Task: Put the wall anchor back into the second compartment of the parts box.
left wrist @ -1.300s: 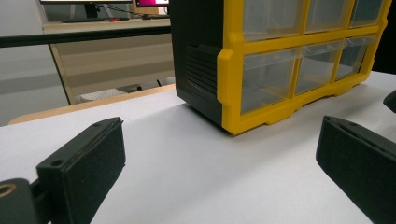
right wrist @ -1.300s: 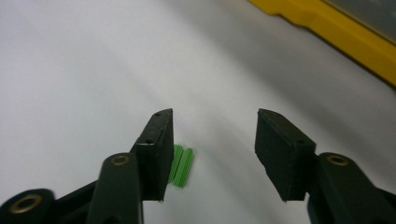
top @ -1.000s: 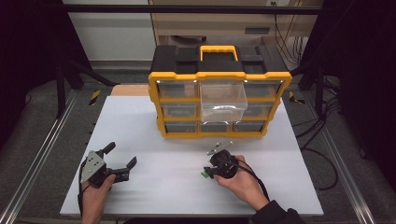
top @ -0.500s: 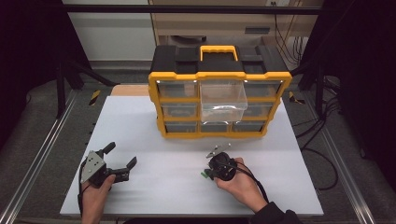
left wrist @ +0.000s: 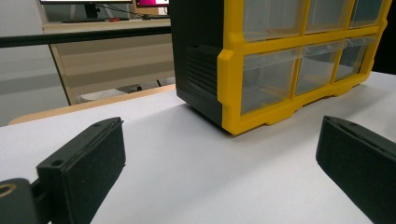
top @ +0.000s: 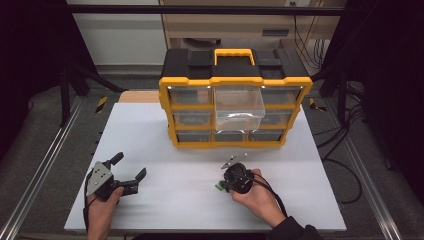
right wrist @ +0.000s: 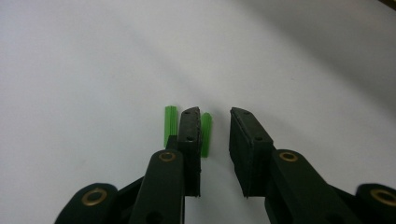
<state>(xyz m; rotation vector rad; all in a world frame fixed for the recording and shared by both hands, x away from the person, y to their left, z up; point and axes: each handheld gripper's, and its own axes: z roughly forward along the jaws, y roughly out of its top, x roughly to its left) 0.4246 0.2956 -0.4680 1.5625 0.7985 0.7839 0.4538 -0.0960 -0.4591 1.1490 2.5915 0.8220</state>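
Hovering low over the white bench (top: 165,135), the right gripper (right wrist: 215,122) points down at two small green plastic pieces (right wrist: 171,126) in front of the yellow-and-black drawer cabinet (top: 235,102), well apart from its base; its jaws stand a little apart, not clamped on anything; in the right gripper view one green piece lies in the gap, right against the inner face of the left jaw, while the other lies just outside that same jaw — so the jaw's tip sits between the two; whether the jaw touches either piece cannot be told. From the high view the green pieces (top: 219,187) show at the near-left edge of that gripper (top: 231,163), in front of the cabinet's middle column, where one clear drawer (top: 239,107) stands pulled out. The left gripper (top: 131,168) rests in the person's hand well to the left of the cabinet and nearer the person; its jaws are spread wide with nothing between them — its own view looks along the bench at the cabinet's left front corner (left wrist: 231,88).
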